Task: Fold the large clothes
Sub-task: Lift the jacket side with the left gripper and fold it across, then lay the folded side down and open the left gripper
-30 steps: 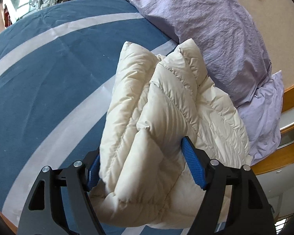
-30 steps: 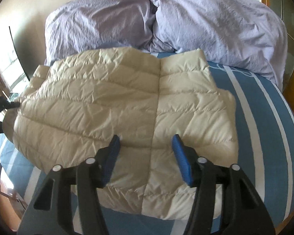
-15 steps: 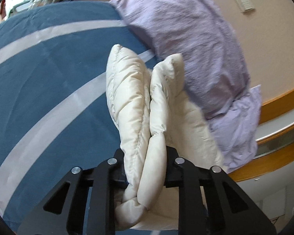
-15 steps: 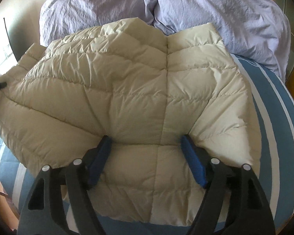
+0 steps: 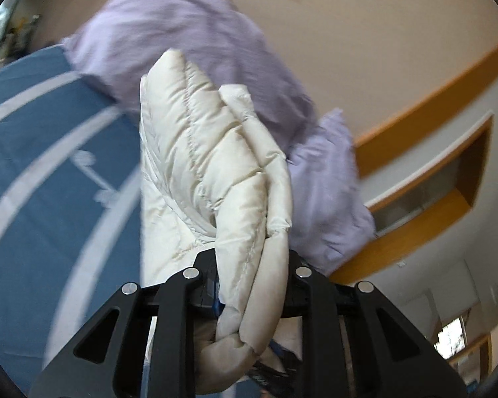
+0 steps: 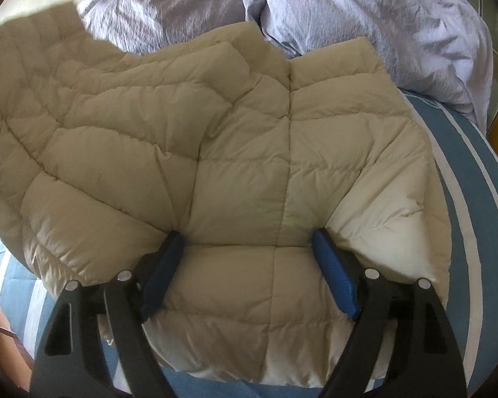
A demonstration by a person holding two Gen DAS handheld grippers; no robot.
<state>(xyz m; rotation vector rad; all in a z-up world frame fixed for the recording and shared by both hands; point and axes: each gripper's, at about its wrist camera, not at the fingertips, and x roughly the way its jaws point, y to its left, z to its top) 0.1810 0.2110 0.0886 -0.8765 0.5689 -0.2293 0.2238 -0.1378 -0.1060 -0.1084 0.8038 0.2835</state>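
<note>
Left gripper [image 5: 249,285]: we see its jaws clamped on a bunched edge of the cream quilted down jacket [image 5: 212,172], lifted above the blue bedspread with white stripes [image 5: 43,165].
Jacket: in the right view we see it spread over the bedspread, its top against the lilac pillows [image 6: 365,10].
Right gripper [image 6: 249,258]: we see its jaws, just opening wider, wide apart, blue pads pressed down into the jacket's padding.

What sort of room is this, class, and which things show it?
Most likely a bedroom: a bed with a blue, white-striped cover, two lilac pillows at its head, and a cream quilted jacket spread on it for folding.
</note>
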